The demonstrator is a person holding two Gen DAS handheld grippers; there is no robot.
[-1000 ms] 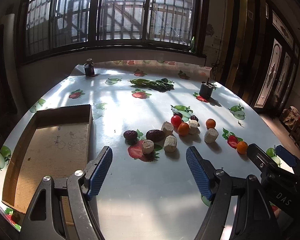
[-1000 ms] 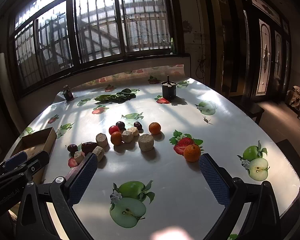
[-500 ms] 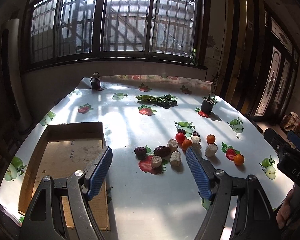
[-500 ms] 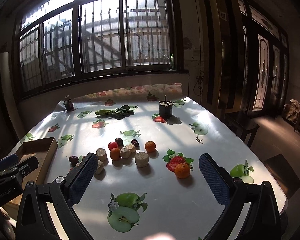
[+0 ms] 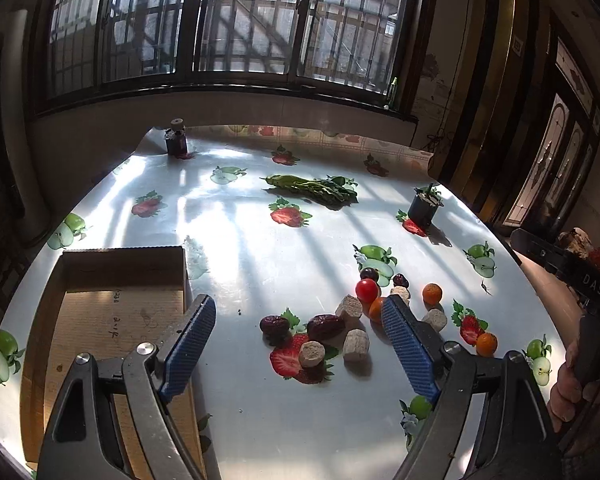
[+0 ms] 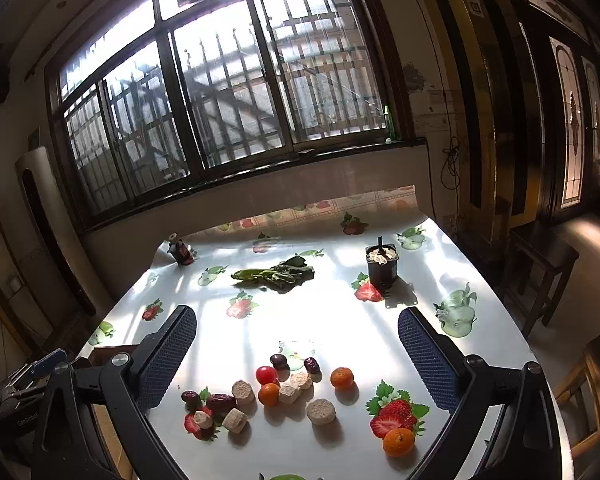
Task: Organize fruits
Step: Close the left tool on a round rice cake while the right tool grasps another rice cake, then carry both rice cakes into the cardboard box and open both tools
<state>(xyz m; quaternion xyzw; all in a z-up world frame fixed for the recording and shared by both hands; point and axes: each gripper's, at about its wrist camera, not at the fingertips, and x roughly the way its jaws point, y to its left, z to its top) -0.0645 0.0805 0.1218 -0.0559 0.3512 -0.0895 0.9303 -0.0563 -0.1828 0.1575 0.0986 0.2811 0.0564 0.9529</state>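
Fruit-print table (image 5: 284, 248), cardboard box (image 5: 100, 320), scattered fruits (image 6: 268, 394), leafy greens (image 6: 276, 274), dark pot (image 6: 382, 268)

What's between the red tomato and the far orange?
In the right wrist view, a pale chunk and a dark date lie between the tomato and the orange.

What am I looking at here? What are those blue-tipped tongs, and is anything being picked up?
No robot: a person holds a two-finger gripper in each hand, each with a camera looking along its fingers. One picture is from the left gripper, the other from the right gripper. Both are open and hold nothing. On the fruit-print table lie small oranges, a cherry tomato, dark dates, pale cylinder pieces, leafy greens and a cardboard box.
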